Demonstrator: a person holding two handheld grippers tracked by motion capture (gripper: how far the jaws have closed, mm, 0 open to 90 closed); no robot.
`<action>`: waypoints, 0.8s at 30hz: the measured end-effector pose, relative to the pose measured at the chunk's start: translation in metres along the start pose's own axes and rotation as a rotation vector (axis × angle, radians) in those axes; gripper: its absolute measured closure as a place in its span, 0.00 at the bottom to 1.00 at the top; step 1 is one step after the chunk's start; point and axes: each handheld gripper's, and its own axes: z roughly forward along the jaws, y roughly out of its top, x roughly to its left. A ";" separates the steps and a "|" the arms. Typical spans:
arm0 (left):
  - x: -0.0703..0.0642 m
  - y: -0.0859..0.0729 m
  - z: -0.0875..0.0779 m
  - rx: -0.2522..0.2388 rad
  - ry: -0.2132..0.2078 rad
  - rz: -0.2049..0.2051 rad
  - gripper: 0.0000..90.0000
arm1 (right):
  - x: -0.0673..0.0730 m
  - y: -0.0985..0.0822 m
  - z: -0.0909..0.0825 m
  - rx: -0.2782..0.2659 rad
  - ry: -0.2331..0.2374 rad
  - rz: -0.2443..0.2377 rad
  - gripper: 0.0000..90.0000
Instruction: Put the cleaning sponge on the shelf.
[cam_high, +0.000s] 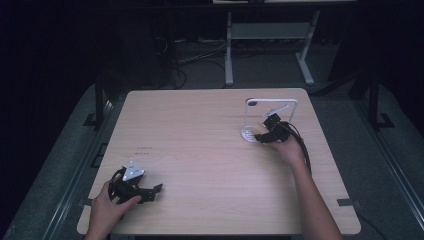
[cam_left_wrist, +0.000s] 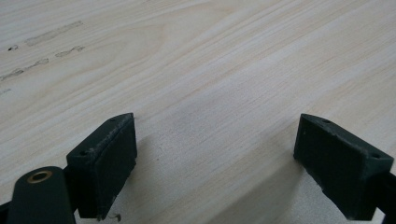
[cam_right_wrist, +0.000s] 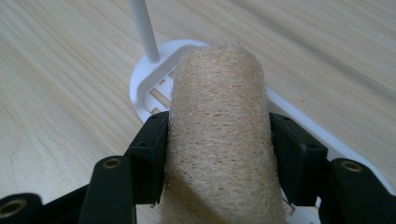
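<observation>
Pale wooden table (cam_high: 200, 150), right-hand work at its far side.
Right gripper (cam_right_wrist: 217, 140) clamps a beige fibrous loofah cylinder (cam_right_wrist: 219, 135), long axis pointing ahead over the white slotted rack base (cam_right_wrist: 149, 79); left gripper (cam_left_wrist: 215, 158) rests wide apart, nothing between.

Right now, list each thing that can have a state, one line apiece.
Loofah sponge: clamped between the right gripper's jaws, over the rack's base.
White rack: upright on the table.
Right gripper: shut on the sponge.
Left gripper: open, nothing between its jaws, low over the bare table.
</observation>
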 end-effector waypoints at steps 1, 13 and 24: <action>0.000 0.000 0.000 0.000 0.000 0.000 0.14 | -0.001 -0.001 0.001 0.005 -0.001 0.002 0.46; 0.000 0.000 0.000 -0.001 -0.001 -0.001 0.14 | 0.000 0.002 -0.022 -0.059 0.002 0.026 0.36; 0.000 0.000 0.000 -0.001 -0.001 0.000 0.14 | 0.013 -0.011 -0.069 -0.132 -0.002 0.014 0.64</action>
